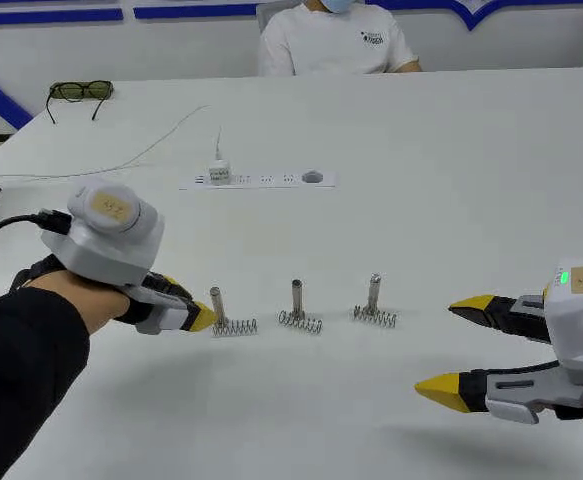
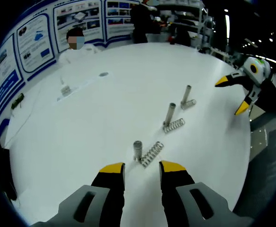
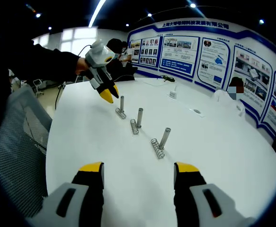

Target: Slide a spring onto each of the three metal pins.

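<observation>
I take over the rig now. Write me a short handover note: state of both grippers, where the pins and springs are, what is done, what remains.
Left gripper: open, empty, tips near the left pin.
Right gripper: open, empty, away from the row.
Upright on the table: left pin, middle pin, right pin.
Lying flat beside their pins: left spring, middle spring, right spring.
Done: nothing. Left: all three springs.

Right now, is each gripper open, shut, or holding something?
Left gripper: open, holding nothing.
Right gripper: open wide, holding nothing.
</observation>
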`<state>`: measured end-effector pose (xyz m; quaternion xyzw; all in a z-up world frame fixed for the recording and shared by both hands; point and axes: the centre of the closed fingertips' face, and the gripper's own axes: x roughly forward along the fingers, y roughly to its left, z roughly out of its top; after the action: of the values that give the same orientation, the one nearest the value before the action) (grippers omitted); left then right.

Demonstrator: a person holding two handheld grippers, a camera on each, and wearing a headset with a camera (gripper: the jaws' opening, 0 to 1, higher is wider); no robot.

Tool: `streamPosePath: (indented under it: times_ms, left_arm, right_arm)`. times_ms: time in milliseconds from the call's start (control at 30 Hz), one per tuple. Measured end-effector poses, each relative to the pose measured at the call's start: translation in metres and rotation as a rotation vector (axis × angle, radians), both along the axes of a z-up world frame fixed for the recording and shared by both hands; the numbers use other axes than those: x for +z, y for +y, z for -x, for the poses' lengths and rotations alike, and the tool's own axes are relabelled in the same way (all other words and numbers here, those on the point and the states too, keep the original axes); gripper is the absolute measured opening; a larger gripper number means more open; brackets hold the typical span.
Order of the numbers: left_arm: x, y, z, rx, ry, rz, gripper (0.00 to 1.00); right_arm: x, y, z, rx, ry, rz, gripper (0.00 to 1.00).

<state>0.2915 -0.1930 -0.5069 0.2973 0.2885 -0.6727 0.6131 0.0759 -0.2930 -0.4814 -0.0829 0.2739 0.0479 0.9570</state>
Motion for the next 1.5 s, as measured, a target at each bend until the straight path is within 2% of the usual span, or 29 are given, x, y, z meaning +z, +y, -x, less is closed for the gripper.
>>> streamPosePath:
  times_ms: [167,333,567,967,1133,1200,1367,1500]
  left_arm:
    - [-0.014,-0.001,0.006,-0.024,0.006,-0.014,0.31]
    - [-0.021,-0.004,0.010,-0.032,0.011,-0.019,0.31]
    - [-0.023,-0.008,0.013,-0.044,0.010,-0.018,0.30]
    - [-0.025,-0.007,0.024,-0.071,0.030,-0.023,0.26]
    - [-0.023,-0.005,0.034,-0.091,0.043,-0.022,0.22]
    - [-0.023,-0.006,0.031,-0.088,0.024,-0.018,0.22]
    - [-0.024,-0.007,0.026,-0.064,0.020,-0.019,0.25]
    - [-0.023,-0.010,0.029,-0.073,0.015,-0.010,0.26]
  right_arm:
    - [-0.002,-0.001,0.000,-0.003,0.003,-0.002,0.61]
    - [-0.004,-0.002,0.001,-0.006,0.009,-0.004,0.61]
    - [-0.005,-0.002,0.002,-0.010,0.012,-0.007,0.61]
    - [-0.006,-0.002,0.003,-0.011,0.014,-0.012,0.61]
    - [-0.006,-0.002,0.003,-0.011,0.014,-0.013,0.61]
    - [-0.007,-0.002,0.003,-0.010,0.015,-0.014,0.61]
    - [-0.007,-0.001,0.003,-0.007,0.016,-0.015,0.61]
    - [-0.008,-0.002,0.003,-0.010,0.018,-0.016,0.61]
